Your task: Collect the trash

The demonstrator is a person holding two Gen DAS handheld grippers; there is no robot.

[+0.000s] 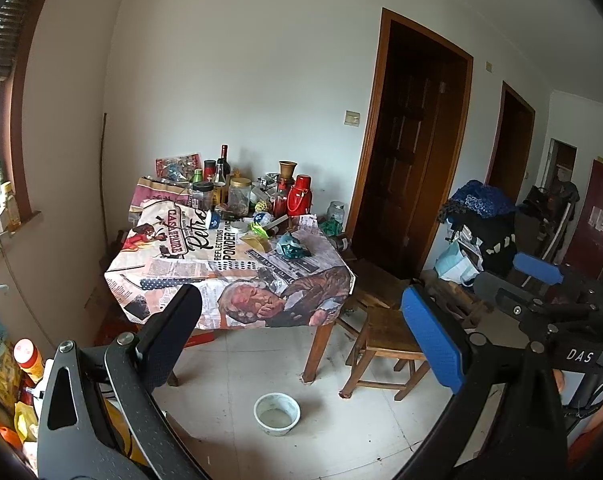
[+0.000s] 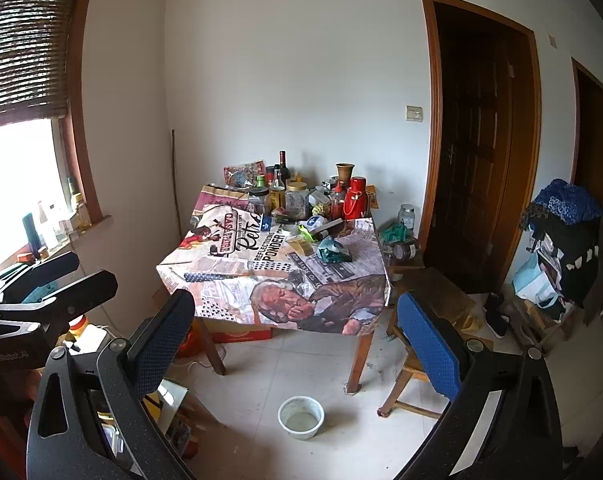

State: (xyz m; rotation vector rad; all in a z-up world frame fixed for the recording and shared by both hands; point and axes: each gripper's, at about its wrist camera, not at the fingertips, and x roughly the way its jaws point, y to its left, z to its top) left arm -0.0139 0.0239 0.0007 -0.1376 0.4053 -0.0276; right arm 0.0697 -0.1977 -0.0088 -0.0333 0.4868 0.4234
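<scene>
Nothing had yet been collected, by the look of it. Both the left tongs (image 1: 301,320) and the right tongs (image 2: 297,320) were held wide apart and empty, well short of the tabletop (image 2: 221,276). The likely trash, a crumpled green wrapper (image 2: 333,250) and a yellow-green scrap (image 2: 307,234), lay near the tabletop's right front part, before crowded jars and bottles. Open floor was left for the approach, apart from a white bowl (image 2: 300,417) and a wooden stool (image 1: 385,344) beside the corner.
</scene>
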